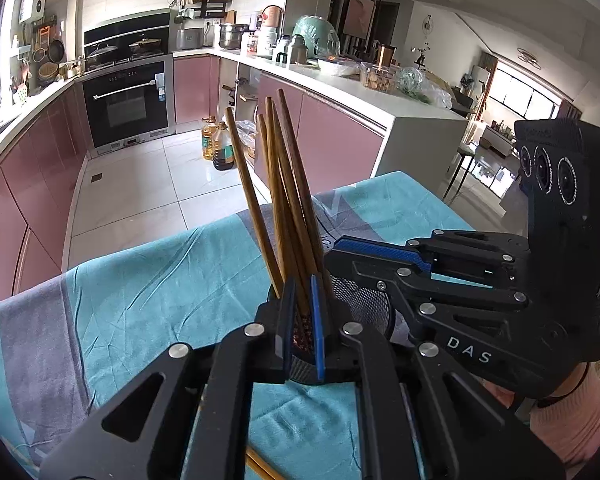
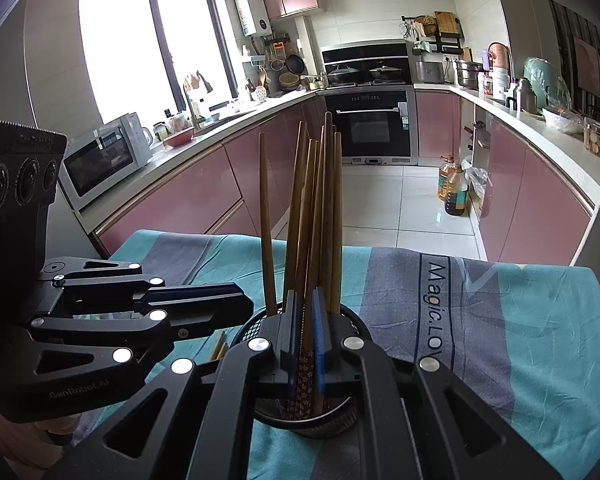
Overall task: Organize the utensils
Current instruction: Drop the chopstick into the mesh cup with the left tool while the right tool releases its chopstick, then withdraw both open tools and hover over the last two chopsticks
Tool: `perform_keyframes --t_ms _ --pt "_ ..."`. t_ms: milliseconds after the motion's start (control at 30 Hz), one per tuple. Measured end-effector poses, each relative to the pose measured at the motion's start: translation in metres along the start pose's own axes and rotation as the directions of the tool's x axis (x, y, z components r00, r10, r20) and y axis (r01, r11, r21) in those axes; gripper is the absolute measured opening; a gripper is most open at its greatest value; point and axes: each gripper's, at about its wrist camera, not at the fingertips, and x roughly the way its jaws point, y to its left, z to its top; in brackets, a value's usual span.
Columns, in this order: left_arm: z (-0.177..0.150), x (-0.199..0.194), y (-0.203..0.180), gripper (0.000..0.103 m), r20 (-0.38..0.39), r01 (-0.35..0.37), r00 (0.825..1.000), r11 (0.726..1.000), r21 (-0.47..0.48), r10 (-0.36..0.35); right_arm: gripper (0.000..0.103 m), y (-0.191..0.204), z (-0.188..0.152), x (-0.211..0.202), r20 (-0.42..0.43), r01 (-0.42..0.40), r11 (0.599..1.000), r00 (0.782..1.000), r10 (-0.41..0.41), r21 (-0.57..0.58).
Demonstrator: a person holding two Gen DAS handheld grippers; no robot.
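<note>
Both grippers — left gripper (image 1: 302,320) and right gripper (image 2: 305,332) — pinch chopsticks (image 2: 320,216) upright in the mesh holder (image 2: 340,420) at 6 o'clock on the cloth (image 2: 520,340), probably to drop them in tidily.

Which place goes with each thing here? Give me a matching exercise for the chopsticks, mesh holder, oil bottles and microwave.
Things:
1. chopsticks
2. mesh holder
3. oil bottles
4. microwave

Places:
A. on the tiled floor
B. on the teal and grey cloth
C. on the counter below the window
D. standing upright in the mesh holder

Pairs: 1-D, 2-B, 3-A, 4-C
</note>
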Motion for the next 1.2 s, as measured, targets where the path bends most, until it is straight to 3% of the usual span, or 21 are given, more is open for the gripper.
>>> perform_keyframes --t_ms 200,300,367,467,567,700,733,933,1000,1067,1200 --pt "-0.012 -0.018 0.007 0.015 0.067 -0.023 0.997 0.999 -0.028 0.025 0.007 0.002 -0.006 -0.008 0.011 -0.024 1.000 1.000 0.024 0.006" --pt "-0.020 -0.038 0.008 0.030 0.124 -0.051 0.991 0.998 -0.039 0.055 0.015 0.007 -0.008 -0.016 0.028 -0.048 0.999 0.998 0.048 -0.001" --pt "-0.027 -0.051 0.010 0.047 0.160 -0.066 0.984 0.997 -0.049 0.073 0.021 0.013 -0.012 -0.025 0.045 -0.072 0.997 0.996 0.072 -0.013" --pt "-0.042 -0.069 0.017 0.057 0.200 -0.095 0.974 0.993 -0.067 0.107 0.023 0.025 -0.020 -0.038 0.063 -0.106 0.994 0.992 0.108 -0.041" --pt "-0.061 -0.082 0.029 0.075 0.204 -0.157 0.963 0.982 -0.108 0.176 0.031 0.038 -0.030 -0.044 0.054 -0.138 0.988 0.988 0.142 -0.074" --pt "-0.087 -0.088 0.045 0.086 0.173 -0.221 0.954 0.964 -0.151 0.245 0.037 0.049 -0.049 -0.036 0.006 -0.171 0.982 0.985 0.171 -0.075" --pt "-0.094 -0.089 0.049 0.097 0.164 -0.245 0.948 0.955 -0.165 0.271 0.039 0.051 -0.054 -0.033 -0.010 -0.176 0.982 0.984 0.176 -0.069" --pt "-0.130 -0.086 0.065 0.098 0.097 -0.322 0.933 0.924 -0.206 0.347 0.039 0.062 -0.084 0.000 -0.129 -0.184 0.982 0.976 0.176 -0.049" --pt "-0.139 -0.083 0.069 0.098 0.075 -0.315 0.938 0.923 -0.219 0.338 0.039 0.066 -0.089 0.007 -0.152 -0.185 0.982 0.973 0.176 -0.047" --pt "-0.144 -0.080 0.070 0.098 0.059 -0.341 0.930 0.912 -0.228 0.362 0.039 0.072 -0.095 0.015 -0.179 -0.185 0.982 0.968 0.175 -0.043" --pt "-0.151 -0.074 0.071 0.098 0.033 -0.341 0.933 0.910 -0.234 0.358 0.039 0.082 -0.103 0.024 -0.212 -0.182 0.982 0.963 0.166 -0.057"
